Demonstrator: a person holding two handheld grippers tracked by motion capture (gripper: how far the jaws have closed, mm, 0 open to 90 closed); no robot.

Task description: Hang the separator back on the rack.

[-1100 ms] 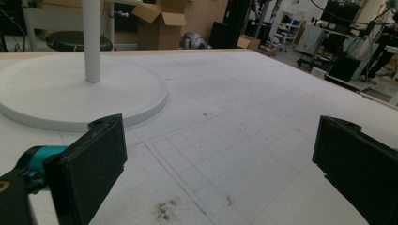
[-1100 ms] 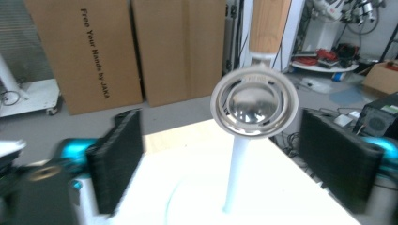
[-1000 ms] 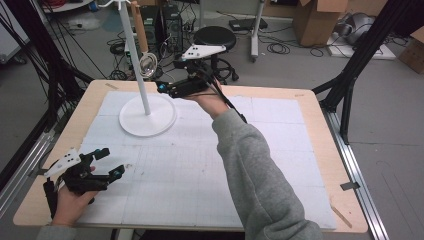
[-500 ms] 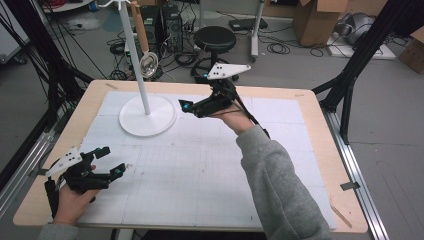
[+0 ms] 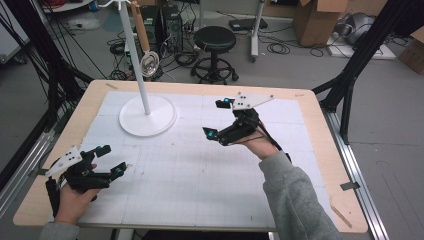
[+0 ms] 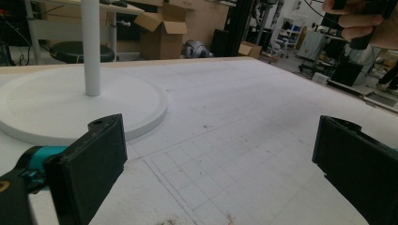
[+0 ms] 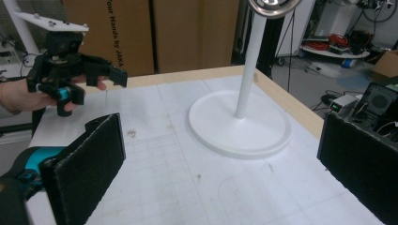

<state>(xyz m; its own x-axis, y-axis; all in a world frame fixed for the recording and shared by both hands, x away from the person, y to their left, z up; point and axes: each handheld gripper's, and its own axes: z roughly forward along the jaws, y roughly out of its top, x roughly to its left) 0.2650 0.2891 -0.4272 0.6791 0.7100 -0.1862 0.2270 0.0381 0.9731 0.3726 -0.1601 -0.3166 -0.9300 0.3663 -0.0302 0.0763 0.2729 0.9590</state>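
— Where does the right gripper (image 5: pixel 218 119) stand?

— Raised over the middle of the white gridded table mat (image 5: pixel 200 175), jaws spread wide with nothing between them. In the right gripper view the two black pads (image 7: pixel 87 164) frame bare mat, with the stand beyond them.

— And the left gripper (image 5: pixel 111 159)?

— Low at the near left corner of the mat, also released and empty. Its own view looks across the mat between parted pads (image 6: pixel 89 164).

— What is the work about, then?

— Judging by where the right jaws point, the tall white stand with a round flat base (image 5: pixel 147 116) at the far left of the mat, and the shiny round metal strainer with a wooden handle (image 5: pixel 149 65) hanging from the top of it. The strainer's bowl hangs beside the pole, clear of the table.

— How far along is it?

— I'd say the hanging looks finished: the strainer is on the stand and neither gripper touches it. The right gripper is near the base but apart from it; the left is well apart.

— Anything left?

— Little, as far as I can judge; perhaps only bringing the right hand to rest.
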